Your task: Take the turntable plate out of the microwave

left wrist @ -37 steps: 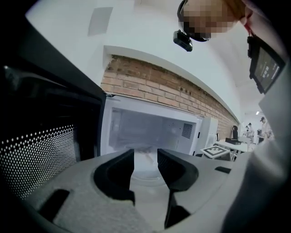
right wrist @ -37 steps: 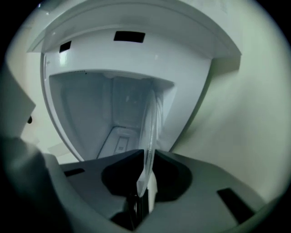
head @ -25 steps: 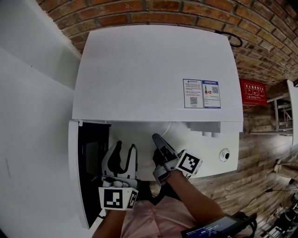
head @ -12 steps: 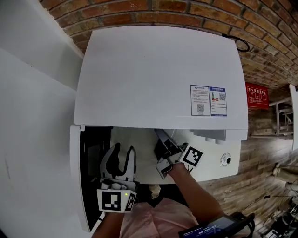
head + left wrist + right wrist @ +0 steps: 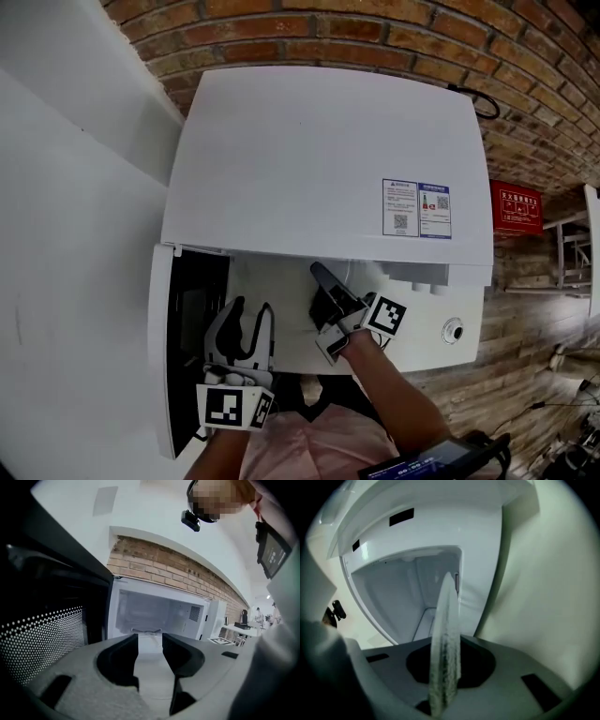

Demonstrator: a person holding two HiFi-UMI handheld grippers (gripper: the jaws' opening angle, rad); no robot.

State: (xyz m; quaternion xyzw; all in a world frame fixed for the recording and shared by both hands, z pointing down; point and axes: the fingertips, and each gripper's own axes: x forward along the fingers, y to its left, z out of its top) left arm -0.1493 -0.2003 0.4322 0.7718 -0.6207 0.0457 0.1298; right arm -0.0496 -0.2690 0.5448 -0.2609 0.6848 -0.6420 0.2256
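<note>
The microwave (image 5: 319, 159) has a smooth, matt white casing. A rough red brick wall (image 5: 375, 33) stands beyond it. The plate (image 5: 446, 634) is clear glass.

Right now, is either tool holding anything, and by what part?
The right tool has just been closing and now grips the turntable plate by its rim, edge-on between the jaws. The left tool is open and empty.

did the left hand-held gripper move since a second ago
No. The left hand-held gripper keeps its place beside the open microwave door, jaws apart and empty.
</note>
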